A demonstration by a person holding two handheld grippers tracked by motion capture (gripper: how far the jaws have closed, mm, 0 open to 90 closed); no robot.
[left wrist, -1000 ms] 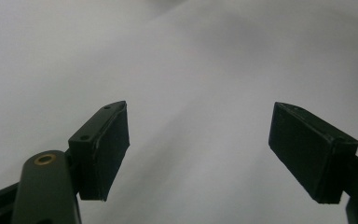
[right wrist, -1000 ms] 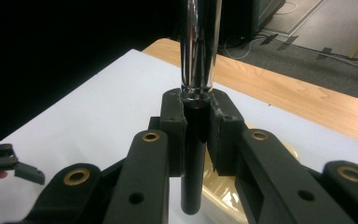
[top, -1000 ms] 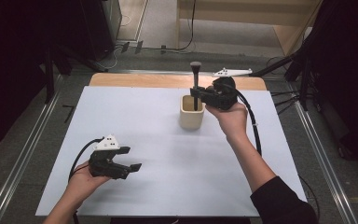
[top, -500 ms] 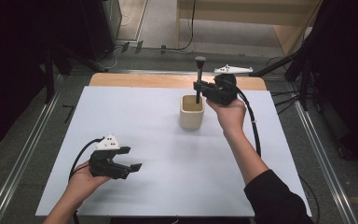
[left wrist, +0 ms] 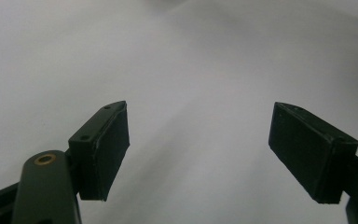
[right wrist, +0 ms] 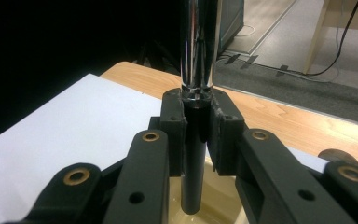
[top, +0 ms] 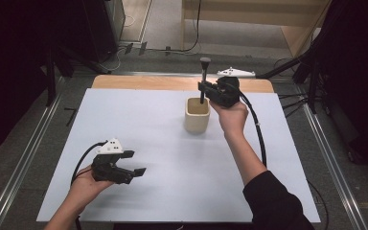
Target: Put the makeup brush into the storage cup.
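The right gripper (top: pixel 204 89) grips a makeup brush (right wrist: pixel 196 88) by its dark lower handle, upright over the cream cup (top: pixel 196 115) on the counter (top: pixel 148 124); the stiff, light, slippery-looking handle wants this firm mid-handle hold, while the left gripper (top: pixel 135 163) rests released.

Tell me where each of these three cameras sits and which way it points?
High view: above the table's near edge, facing forward and down on the white table; both forearms and claws show.
Left gripper view: on the left claw, facing bare tabletop between open jaws.
Right gripper view: on the right claw, facing a brush clamped upright over a cream cup.
The high and right gripper views share brush and cup.
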